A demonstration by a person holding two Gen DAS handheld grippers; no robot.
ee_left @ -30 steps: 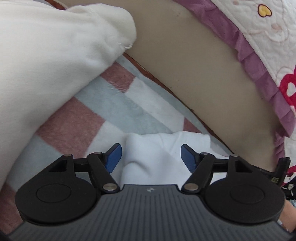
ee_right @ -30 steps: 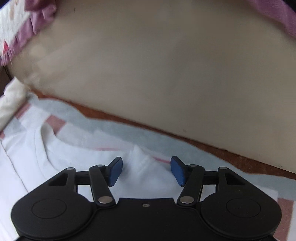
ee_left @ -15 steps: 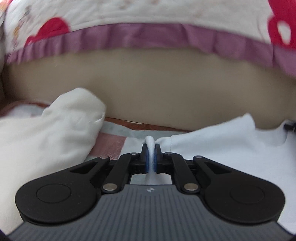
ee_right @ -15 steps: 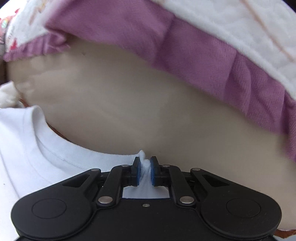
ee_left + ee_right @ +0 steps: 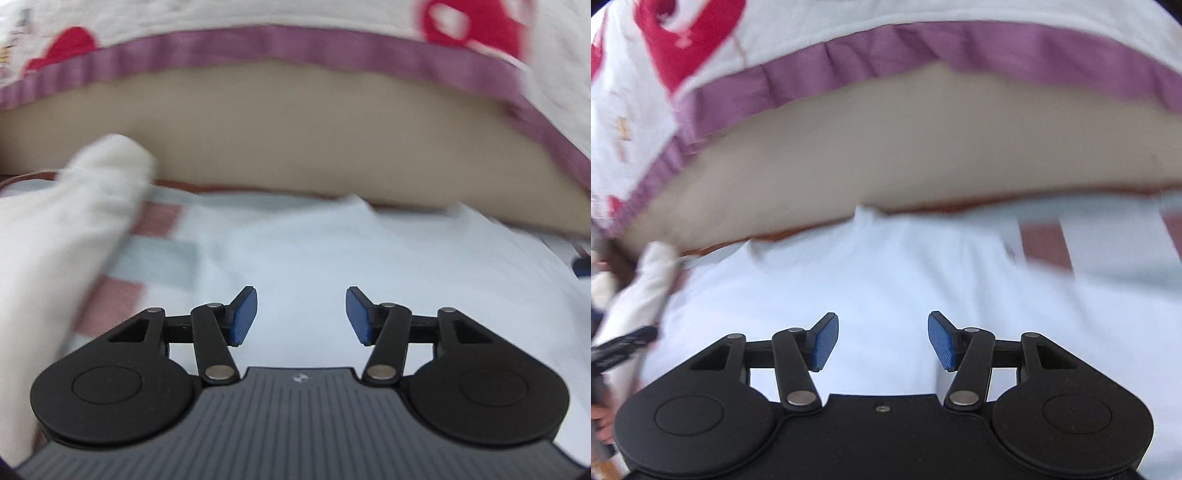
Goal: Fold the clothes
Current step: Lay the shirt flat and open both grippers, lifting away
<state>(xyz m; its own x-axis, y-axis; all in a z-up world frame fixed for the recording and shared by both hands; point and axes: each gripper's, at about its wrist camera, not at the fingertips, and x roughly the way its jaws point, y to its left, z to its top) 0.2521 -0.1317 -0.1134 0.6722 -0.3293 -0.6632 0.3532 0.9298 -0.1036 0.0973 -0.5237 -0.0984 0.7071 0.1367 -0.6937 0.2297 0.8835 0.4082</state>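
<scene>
A white T-shirt [image 5: 332, 251] lies spread on a checked pink, grey and white blanket [image 5: 155, 258]. In the left wrist view my left gripper [image 5: 301, 315] hovers over the shirt, its jaws opening, with no cloth pinched between the blue pads. The right wrist view shows the same shirt [image 5: 871, 280], its top edge near the beige wall. My right gripper [image 5: 882, 341] hangs above it, jaws opening too, nothing between them. The left gripper's tip [image 5: 624, 349] shows at the left edge of the right wrist view. Both views are blurred.
A cream-coloured garment [image 5: 55, 236] is heaped on the blanket at the left. A beige padded wall [image 5: 295, 140] rises behind the shirt. Above it hangs a white quilt with a purple ruffle [image 5: 295, 44] and red patches. A hand [image 5: 602, 424] is at the lower left.
Half a second ago both grippers were shut on pinches of the shirt's edge. Both have now let go and stand open, pulled back over the flat shirt.
</scene>
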